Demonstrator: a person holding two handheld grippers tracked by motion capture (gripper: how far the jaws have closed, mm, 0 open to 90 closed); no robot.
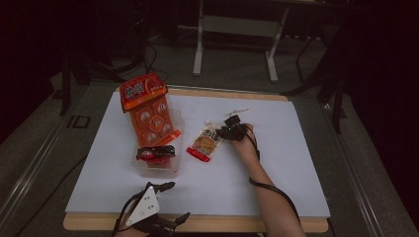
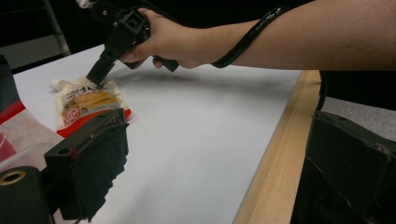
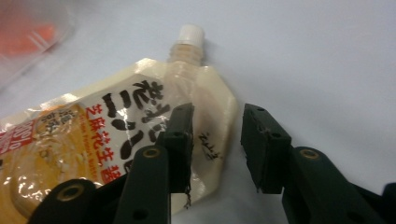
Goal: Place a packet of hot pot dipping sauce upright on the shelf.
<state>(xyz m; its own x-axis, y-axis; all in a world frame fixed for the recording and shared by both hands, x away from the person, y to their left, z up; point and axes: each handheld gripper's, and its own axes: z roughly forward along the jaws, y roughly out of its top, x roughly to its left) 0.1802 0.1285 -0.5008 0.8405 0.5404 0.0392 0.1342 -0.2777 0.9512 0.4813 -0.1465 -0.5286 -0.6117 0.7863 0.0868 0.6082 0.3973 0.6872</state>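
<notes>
High view: spouted sauce pouch [image 1: 205, 140] is lying flat on the white worktop [image 1: 276, 168], just right of the clear plastic bin [image 1: 157, 165], which is serving as landmark. Orange snack pack [image 1: 148, 111] is leaning out of the bin's far end; a red-and-black item [image 1: 155, 153] is sitting in the bin's near end.

Right gripper [image 1: 228, 129] is sitting at the pouch's spout end, on the side away from the bin, with the hand [image 1: 245, 140] behind it. Right gripper view: jaws are standing apart and straddling the pouch's [image 3: 116, 140] pale side edge below the white cap [image 3: 190, 33]; one pad is lying over the printed face, the other over bare worktop beside the pouch. Whether either pad is pressing on the pouch cannot be told; no clench is showing, so recording as released.

Left gripper [image 1: 170, 202] is resting at the worktop's near edge, below the bin, well apart from the pouch. Left gripper view: its jaws are gaping wide with nothing between them.
</notes>
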